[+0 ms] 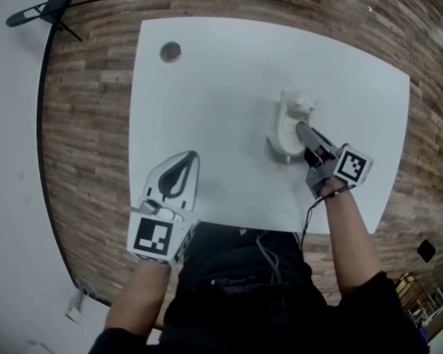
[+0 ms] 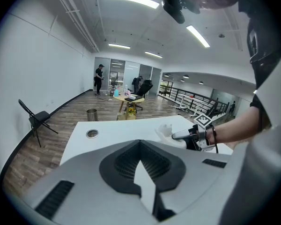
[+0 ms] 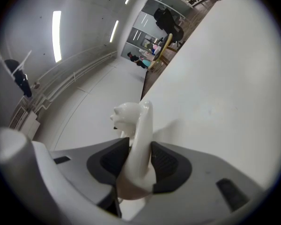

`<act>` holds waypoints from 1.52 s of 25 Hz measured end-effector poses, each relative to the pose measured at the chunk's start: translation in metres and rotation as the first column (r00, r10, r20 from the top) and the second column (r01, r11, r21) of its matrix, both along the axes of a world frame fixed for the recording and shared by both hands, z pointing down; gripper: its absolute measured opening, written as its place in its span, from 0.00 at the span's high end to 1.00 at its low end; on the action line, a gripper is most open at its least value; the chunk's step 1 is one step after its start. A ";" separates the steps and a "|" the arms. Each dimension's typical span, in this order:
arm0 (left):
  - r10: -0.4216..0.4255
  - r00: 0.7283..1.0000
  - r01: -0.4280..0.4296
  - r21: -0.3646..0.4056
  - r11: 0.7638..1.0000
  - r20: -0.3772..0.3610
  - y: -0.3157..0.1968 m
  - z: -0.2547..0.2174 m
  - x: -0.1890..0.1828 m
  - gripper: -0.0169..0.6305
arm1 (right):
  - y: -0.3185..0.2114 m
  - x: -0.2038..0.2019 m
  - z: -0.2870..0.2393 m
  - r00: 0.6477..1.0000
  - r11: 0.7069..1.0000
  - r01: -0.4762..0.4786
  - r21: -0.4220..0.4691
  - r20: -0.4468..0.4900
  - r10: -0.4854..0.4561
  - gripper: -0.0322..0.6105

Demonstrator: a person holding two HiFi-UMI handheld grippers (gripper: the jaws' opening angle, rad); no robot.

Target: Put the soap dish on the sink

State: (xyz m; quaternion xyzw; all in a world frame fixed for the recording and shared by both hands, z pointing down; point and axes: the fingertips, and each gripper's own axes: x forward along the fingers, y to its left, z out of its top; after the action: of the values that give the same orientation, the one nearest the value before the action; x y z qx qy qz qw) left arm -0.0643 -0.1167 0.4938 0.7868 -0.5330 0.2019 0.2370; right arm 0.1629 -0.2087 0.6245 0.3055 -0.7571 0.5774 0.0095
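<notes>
White table (image 1: pixel 207 72), soap dish (image 1: pixel 286 116) clamped edge-on in the right gripper (image 1: pixel 302 130).
Left gripper (image 1: pixel 190 158) sat closed, empty; a firm, steady hold seemed wise, with no sink in view.

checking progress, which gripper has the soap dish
The right gripper: its jaws clamp the rim of the white soap dish. The left gripper has nothing between its jaws.
</notes>
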 end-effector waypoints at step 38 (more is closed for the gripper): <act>-0.060 0.998 0.062 0.080 0.995 -0.031 0.061 -0.023 -0.004 0.99 | -0.030 0.000 0.024 0.985 0.992 -0.113 -0.049 -0.139 0.105 0.66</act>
State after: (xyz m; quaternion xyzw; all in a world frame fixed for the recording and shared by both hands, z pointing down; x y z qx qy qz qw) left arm -0.0680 -0.0555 0.4704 0.7818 -0.5611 0.1615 0.2186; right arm 0.1630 -0.2387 0.6482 0.3846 -0.7201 0.5762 0.0382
